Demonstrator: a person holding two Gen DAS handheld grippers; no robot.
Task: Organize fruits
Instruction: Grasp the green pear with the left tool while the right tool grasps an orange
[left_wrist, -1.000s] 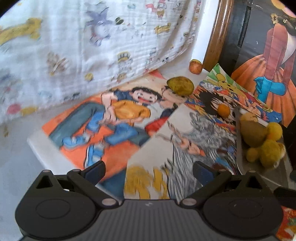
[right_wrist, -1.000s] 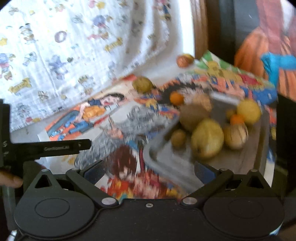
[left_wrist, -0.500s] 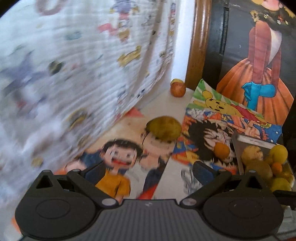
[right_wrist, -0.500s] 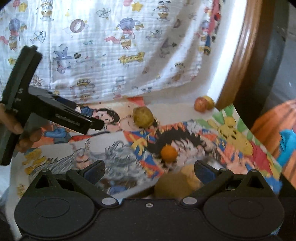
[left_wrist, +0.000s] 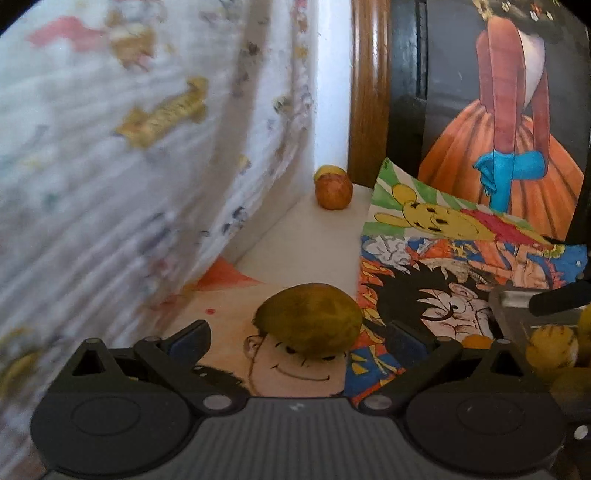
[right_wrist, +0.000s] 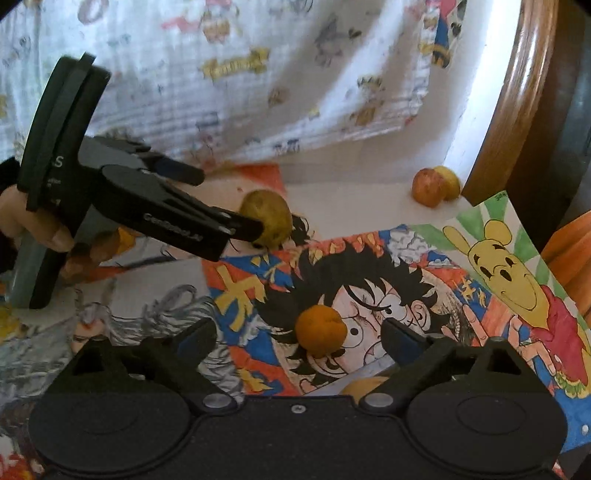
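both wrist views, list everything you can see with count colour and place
round yellow-green fruit: 1, on the drawings, between the open left jaws
small round orange fruit: 1, on the spiky-haired drawing, between the open right jaws
red-yellow apple-like fruit: 1, far corner by the wooden frame
grey metal tray: 1, right edge, holding yellowish fruits
coloured cartoon drawings: several, covering the surface
white cartoon-print cloth: 1, hanging behind
left gripper: black, open
right gripper: black, open

Left tongs (left_wrist: 299, 334) sitting w/ jaws spread wide, lower centre of frame. Right tongs (right_wrist: 299, 338) likewise gaping. Hand (right_wrist: 35, 225) gripping left handle, mid-left.
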